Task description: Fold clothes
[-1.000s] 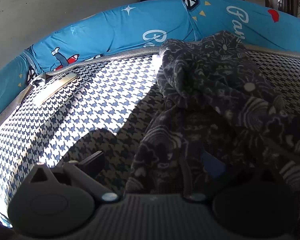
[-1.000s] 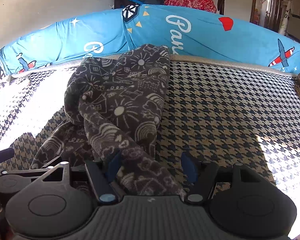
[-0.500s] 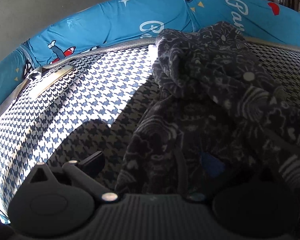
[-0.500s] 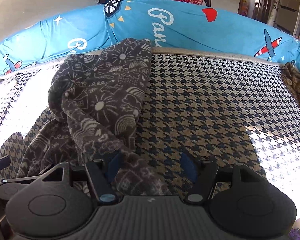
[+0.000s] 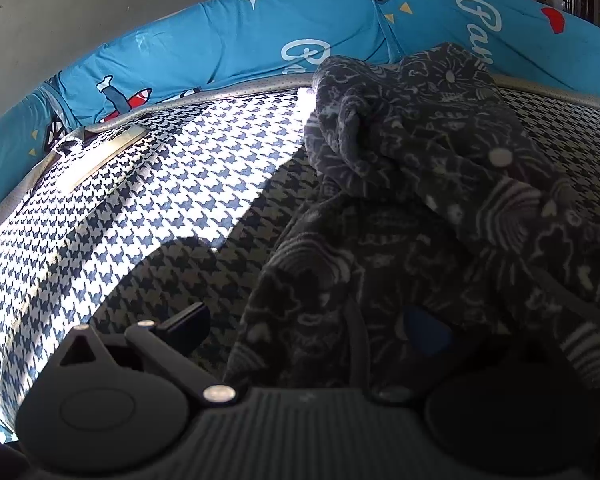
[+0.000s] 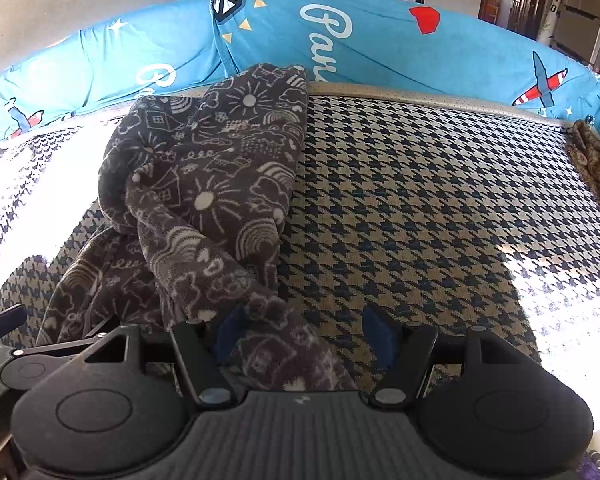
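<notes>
Garment (image 6: 204,200) dragged nearer, bare mattress (image 6: 420,208) rightward

A houndstooth mattress (image 6: 420,208) is bordered by a blue printed cushion (image 6: 380,48).

Left claw (image 5: 306,326) right finger buried under dark garment (image 5: 420,200); brown cloth (image 6: 598,168) cut off at edge.

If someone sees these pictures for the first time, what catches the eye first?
First, the dark grey garment with white doodle print, lying crumpled on the houndstooth mattress left of centre. Next, the bright blue cushion with planes, curving along the far edge. Both grippers' fingers stand apart around the garment's near end.
</notes>
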